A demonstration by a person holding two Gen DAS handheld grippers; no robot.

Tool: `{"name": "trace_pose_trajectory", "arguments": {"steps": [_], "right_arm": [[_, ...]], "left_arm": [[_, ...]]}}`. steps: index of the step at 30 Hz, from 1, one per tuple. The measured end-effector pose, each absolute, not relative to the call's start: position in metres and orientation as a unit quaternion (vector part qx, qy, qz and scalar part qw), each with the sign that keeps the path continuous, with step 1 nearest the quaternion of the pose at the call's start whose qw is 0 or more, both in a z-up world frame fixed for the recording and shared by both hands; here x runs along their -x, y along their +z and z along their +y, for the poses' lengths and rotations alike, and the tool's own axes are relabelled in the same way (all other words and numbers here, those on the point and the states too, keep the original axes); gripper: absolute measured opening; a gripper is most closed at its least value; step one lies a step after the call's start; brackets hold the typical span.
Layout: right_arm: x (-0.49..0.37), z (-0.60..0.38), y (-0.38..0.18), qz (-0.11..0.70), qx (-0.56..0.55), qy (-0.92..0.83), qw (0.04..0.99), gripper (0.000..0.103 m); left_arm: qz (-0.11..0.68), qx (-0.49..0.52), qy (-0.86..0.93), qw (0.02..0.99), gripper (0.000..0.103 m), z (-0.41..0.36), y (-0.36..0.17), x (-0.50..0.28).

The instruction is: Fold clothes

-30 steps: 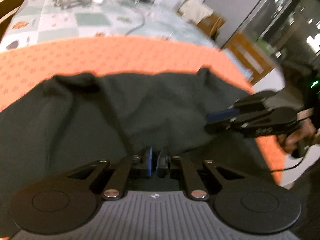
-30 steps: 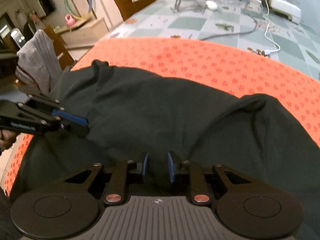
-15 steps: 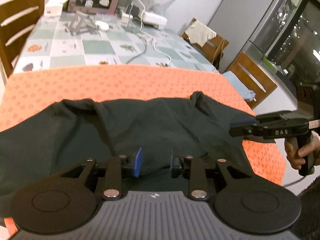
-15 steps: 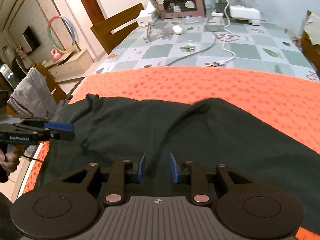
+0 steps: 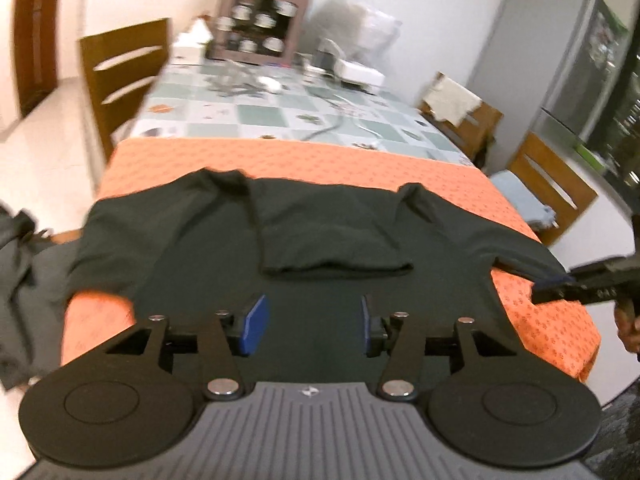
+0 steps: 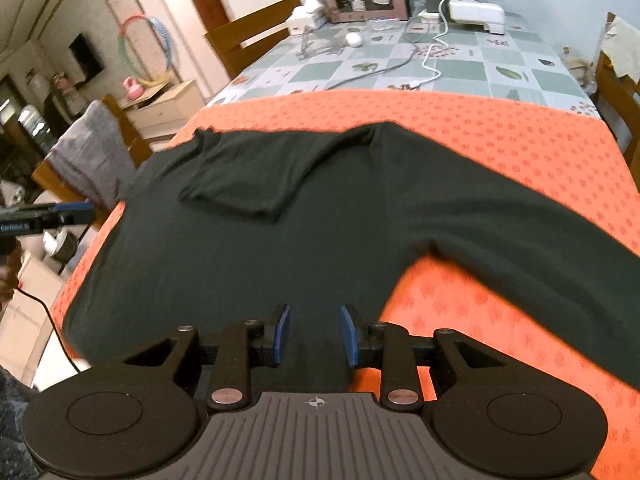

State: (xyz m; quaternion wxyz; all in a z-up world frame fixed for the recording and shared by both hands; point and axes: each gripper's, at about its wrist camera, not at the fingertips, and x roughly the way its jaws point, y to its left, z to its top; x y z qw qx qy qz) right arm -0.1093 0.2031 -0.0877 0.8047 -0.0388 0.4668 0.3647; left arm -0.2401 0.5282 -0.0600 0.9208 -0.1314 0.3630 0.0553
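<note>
From the left wrist, the left hand-held gripper [image 5: 310,326] hangs with jaws apart over the black shirt [image 5: 320,232], spread on the orange cloth [image 5: 288,158] at the counter's near end. From the right wrist, the right hand-held gripper [image 6: 314,336] is also spread, empty, above the shirt's near hem.

Garment [image 5: 320,248] spread on the cloth [image 5: 360,160] covering the bench's near end (chairs [image 5: 116,80] flanking); cables [image 6: 428,60] behind.

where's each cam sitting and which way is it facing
Left wrist: on the left gripper, jaws open, looking along the black garment up the table; the right gripper shows at right edge.
Right wrist: on the right gripper, jaws open, facing the same way; the left gripper at left edge.
Shared: garment, orange cloth.
</note>
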Motion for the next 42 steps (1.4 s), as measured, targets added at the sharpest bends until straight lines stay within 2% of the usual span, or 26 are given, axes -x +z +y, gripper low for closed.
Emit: {"name": "trace_pose_trajectory", "arguments": {"steps": [7,11,21,31,33,35,42], "right_arm": [[0.156,0.172,-0.095,0.476,0.050,0.399,0.782,0.038],[0.186,0.162,-0.103,0.484,0.046,0.416,0.769,0.044],[0.257,0.156,-0.153,0.484,0.043,0.362,0.795,0.045],[0.293,0.168,-0.206,0.461,0.050,0.331,0.822,0.047],[0.296,0.171,-0.217,0.456,0.052,0.330,0.825,0.058],[0.299,0.175,-0.227,0.451,0.055,0.330,0.828,0.059],[0.279,0.168,-0.240,0.428,0.069,0.340,0.834,0.058]], "left_arm": [[0.350,0.137,0.123,0.918,0.064,0.517,-0.060,0.317],[0.369,0.126,0.147,0.909,0.064,0.513,-0.068,0.350],[0.423,0.114,0.138,0.888,0.064,0.512,-0.114,0.410],[0.444,0.100,0.075,0.887,0.064,0.531,-0.196,0.427],[0.443,0.104,0.057,0.889,0.063,0.534,-0.206,0.426],[0.444,0.118,0.043,0.887,0.054,0.539,-0.214,0.424],[0.415,0.136,0.028,0.899,0.054,0.544,-0.220,0.423]]}}
